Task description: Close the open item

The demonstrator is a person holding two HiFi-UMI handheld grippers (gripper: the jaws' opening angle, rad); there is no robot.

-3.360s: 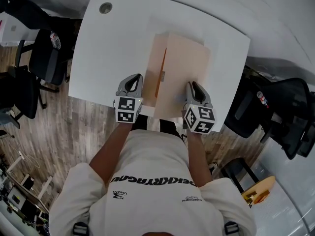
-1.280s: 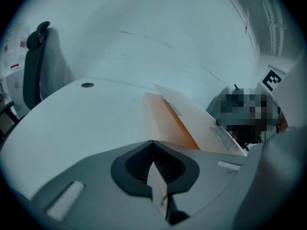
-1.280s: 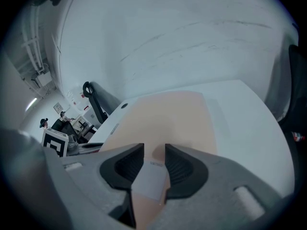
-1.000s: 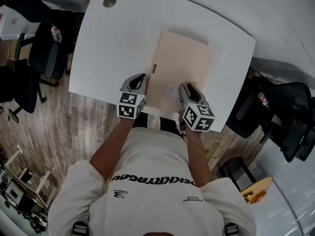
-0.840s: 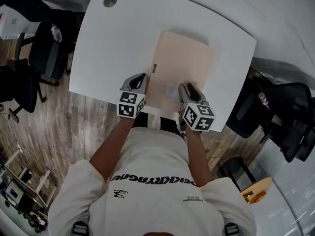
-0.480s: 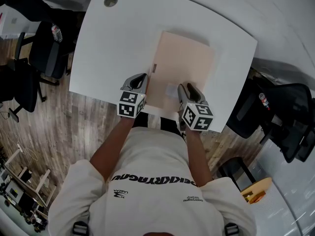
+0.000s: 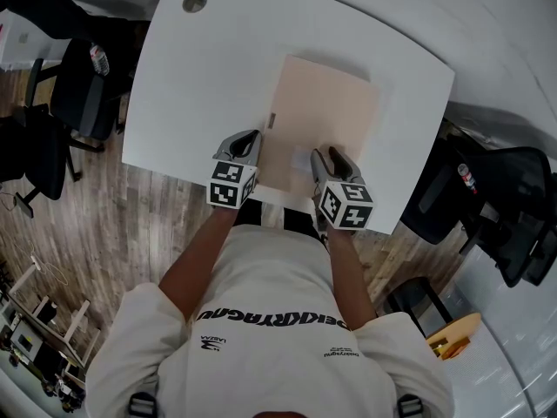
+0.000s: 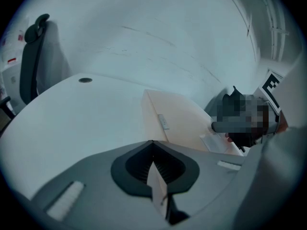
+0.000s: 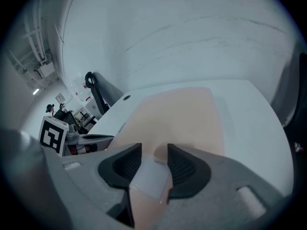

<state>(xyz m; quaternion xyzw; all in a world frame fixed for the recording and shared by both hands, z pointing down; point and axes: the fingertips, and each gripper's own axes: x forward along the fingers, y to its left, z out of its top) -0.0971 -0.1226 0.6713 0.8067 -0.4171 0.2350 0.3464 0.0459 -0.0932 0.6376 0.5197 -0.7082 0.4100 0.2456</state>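
Lying flat and shut on the one white counter (image 7: 209,85) is a single beige folder (image 7: 326,116), at the near middle with its near edge close to the counter's front edge. Its long axis runs from the person toward the far edge, leaning slightly right. One small grey tab (image 7: 271,120) sits on its left edge and one clear pocket (image 7: 302,159) near its near edge. Two grippers work at that near end. The left gripper (image 7: 246,142) is clenched on a thin edge of the folder at its near left. The right gripper (image 7: 324,157) has its jaws apart and opening, with the pocket and cover between them, unpressed. One round hole (image 7: 194,2) marks the far left corner. At least one dark chair stands on each side (image 7: 83,94) (image 7: 487,190).
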